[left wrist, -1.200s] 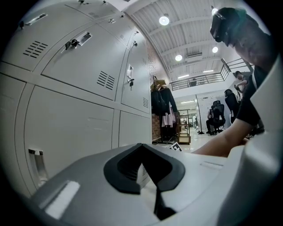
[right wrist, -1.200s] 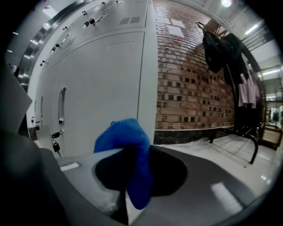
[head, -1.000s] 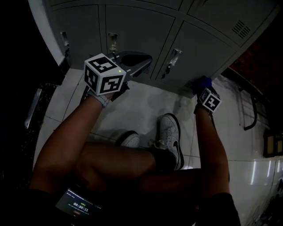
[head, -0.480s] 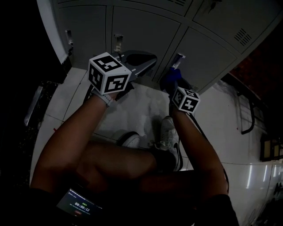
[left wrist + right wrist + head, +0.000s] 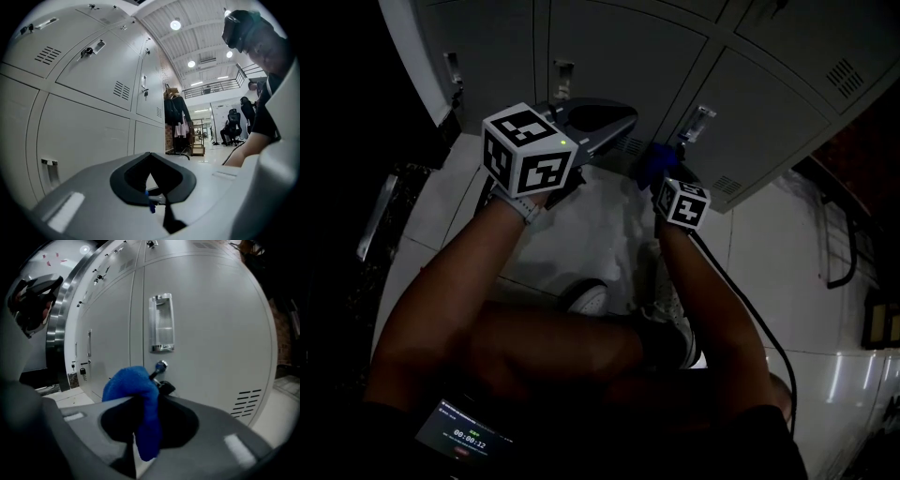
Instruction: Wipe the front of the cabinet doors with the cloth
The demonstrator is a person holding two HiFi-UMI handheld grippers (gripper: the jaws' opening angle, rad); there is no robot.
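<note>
Close in, crouches over pale, glossy floor tiles (image 5: 581,234), both forearms stretched forward. Keeps the left gripper (image 5: 151,180) idle off to the side, jaws together on nothing: a smooth grey moulded shell round a matte black throat.

Clamps the cloth (image 5: 135,385) in the right gripper (image 5: 664,178), jaws pinched on a soft blue bunch. Looks nappy, like microfibre, with one rounded lobe swelling above the jaws and a limp tail drooping below them.

Has carried that bunch leftward over the last second, from the vent slots (image 5: 246,401) at the door's lower right corner across to its latch side. Reads as one sideways stroke along the bottom row, so the wipe seems under way, with the upper panels likely still to do.

Just beyond, meets the cabinet doors (image 5: 211,324): flat grey painted sheet metal, faintly sheened, split by narrow straight seams. Cannot tell whether the cloth touches the panel or hangs just off it. Shows a shiny recessed handle (image 5: 161,324), tall and rectangular, with a small round lock knob (image 5: 161,365) under it, right beside the cloth.

Farthest, in the left gripper view, opens onto a lit hall with dark hanging clothes (image 5: 177,112).
</note>
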